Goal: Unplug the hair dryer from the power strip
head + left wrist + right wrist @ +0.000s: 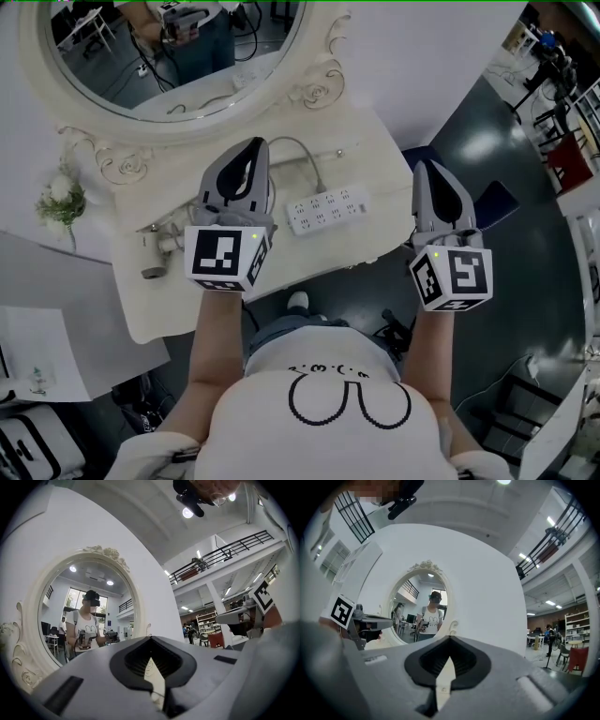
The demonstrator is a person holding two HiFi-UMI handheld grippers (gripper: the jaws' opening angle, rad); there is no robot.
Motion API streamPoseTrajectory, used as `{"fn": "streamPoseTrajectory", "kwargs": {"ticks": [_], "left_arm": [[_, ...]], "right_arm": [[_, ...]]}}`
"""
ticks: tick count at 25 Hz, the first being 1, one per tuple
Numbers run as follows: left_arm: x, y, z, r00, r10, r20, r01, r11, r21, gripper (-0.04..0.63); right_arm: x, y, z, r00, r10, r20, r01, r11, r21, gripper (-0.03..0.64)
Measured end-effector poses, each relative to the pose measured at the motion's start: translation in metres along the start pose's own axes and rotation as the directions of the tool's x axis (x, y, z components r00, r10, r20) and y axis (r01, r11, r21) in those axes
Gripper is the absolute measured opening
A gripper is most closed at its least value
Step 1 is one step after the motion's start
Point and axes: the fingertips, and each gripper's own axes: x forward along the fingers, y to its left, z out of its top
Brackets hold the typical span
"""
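A white dressing table stands beneath an ornate oval mirror, seen from above. At the far left of the tabletop is a small bunch of white flowers; whether a vase holds them cannot be made out. Just right of it lies a pale hair dryer, partly hidden behind the left gripper. That gripper is held above the table, jaws pressed together with nothing between them. Right of it, the white power strip lies flat on the table. A grey cord arcs from the strip's left end back behind the left gripper. Whether a plug sits in any socket cannot be told. At the far right, the right gripper hangs at the table's right edge, jaws together and empty.
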Motion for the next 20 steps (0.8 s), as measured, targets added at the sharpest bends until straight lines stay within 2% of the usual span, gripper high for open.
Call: {"fn": "streamPoseTrajectory", "kwargs": {"ticks": [20], "left_arm": [[0.0094,-0.0027,-0.0036,1.000,-0.004,-0.012,0.004,1.000,0.004,-0.002]], "right_arm": [[0.0060,-0.0044,-0.0079,1.000,0.013,-0.017,-0.012,1.000,0.018,-0.002]]}}
